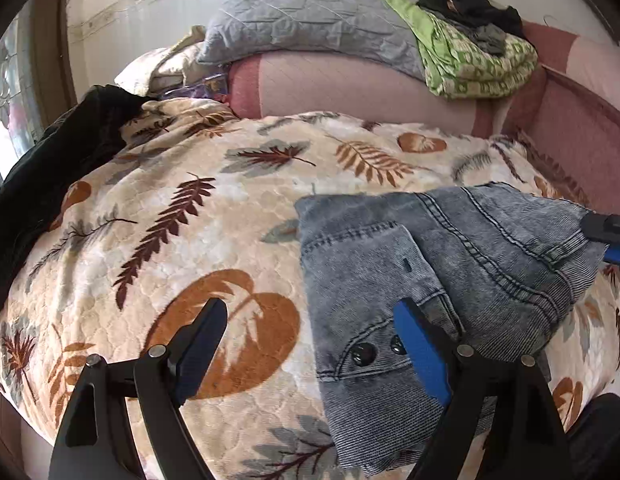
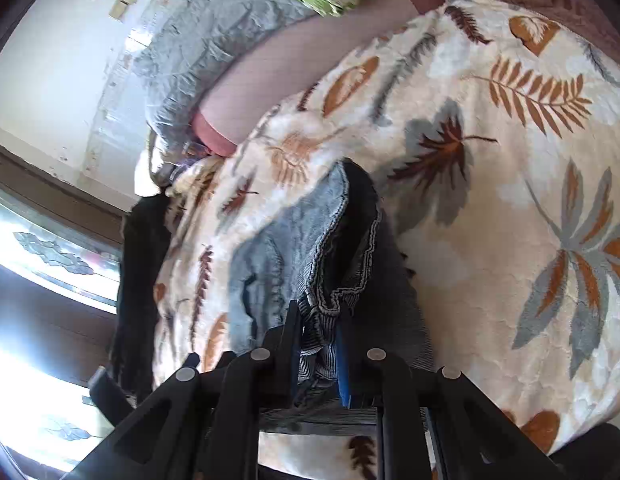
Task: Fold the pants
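Denim pants (image 1: 442,264) are bunched near the bed's (image 1: 198,216) right edge, my right gripper (image 2: 318,336) pinching a thick hem fold while my left gripper (image 1: 310,344) hangs spread, so that bulky bite could slip out, honestly.

The lower end of the pants (image 1: 394,412) runs out of the left wrist view at the bottom edge, partly covered by the left tool (image 1: 310,332). The right tool (image 1: 602,232) is cut off by that view's right edge. In the right wrist view the clamped denim (image 2: 326,320) is blurred; its far layers hide one another.
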Demonstrator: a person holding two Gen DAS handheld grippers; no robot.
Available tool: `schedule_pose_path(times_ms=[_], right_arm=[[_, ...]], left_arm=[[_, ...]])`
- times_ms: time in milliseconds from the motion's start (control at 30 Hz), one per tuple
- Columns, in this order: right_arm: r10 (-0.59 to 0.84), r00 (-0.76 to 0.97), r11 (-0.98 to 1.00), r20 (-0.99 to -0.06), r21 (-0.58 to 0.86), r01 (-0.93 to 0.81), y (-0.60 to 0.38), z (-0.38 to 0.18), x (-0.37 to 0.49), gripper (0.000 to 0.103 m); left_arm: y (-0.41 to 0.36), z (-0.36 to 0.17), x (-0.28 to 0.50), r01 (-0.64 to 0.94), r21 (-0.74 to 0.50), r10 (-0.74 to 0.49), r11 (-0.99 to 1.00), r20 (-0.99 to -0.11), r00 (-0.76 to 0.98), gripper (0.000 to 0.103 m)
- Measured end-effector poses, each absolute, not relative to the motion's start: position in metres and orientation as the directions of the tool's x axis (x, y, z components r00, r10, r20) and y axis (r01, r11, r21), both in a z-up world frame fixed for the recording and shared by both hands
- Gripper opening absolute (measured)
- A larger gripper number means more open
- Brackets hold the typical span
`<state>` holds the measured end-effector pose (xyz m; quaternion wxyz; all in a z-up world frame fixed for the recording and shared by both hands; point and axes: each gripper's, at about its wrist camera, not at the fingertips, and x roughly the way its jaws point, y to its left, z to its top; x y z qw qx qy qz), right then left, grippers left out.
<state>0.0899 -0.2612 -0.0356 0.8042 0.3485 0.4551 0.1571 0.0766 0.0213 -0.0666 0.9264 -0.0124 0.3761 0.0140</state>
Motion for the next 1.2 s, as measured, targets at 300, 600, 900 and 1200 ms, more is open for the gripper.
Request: schedule_pose_path(times_ms=[300, 600, 900, 1200], right_arm=[[0.612, 0.565, 0.513, -0.553, 0.822, 0.249, -0.27, -0.11, 0.036, 0.015], [0.611, 0.489, 0.612, -0.623, 0.763, 0.208, -0.273, -0.15, 0.054, 0.022], [0.568, 0.528, 0.703, -0.631, 0.706, 0.088, -0.288, -0.078, 0.07, 0.035], [0.681, 0.277, 0.696, -0.677, 0.717, 0.042, -0.237, -0.13, 0.209, 0.064]], left_arm=[[0.064, -0.043, 0.069, -0.101, -0.027, 0.057, 0.995, -0.671, 0.74, 0.086], [-0.026, -0.064, 0.082, 0.068, 0.181, 0.08, 0.981, -0.698, 0.711, 0.086], [-0.037, -0.108, 0.082, 0.096, 0.251, 0.123, 0.963, -0.73, 0.672, 0.088], [-0.031, -0.108, 0.082, 0.092, 0.2, 0.089, 0.975, -0.738, 0.669, 0.088]])
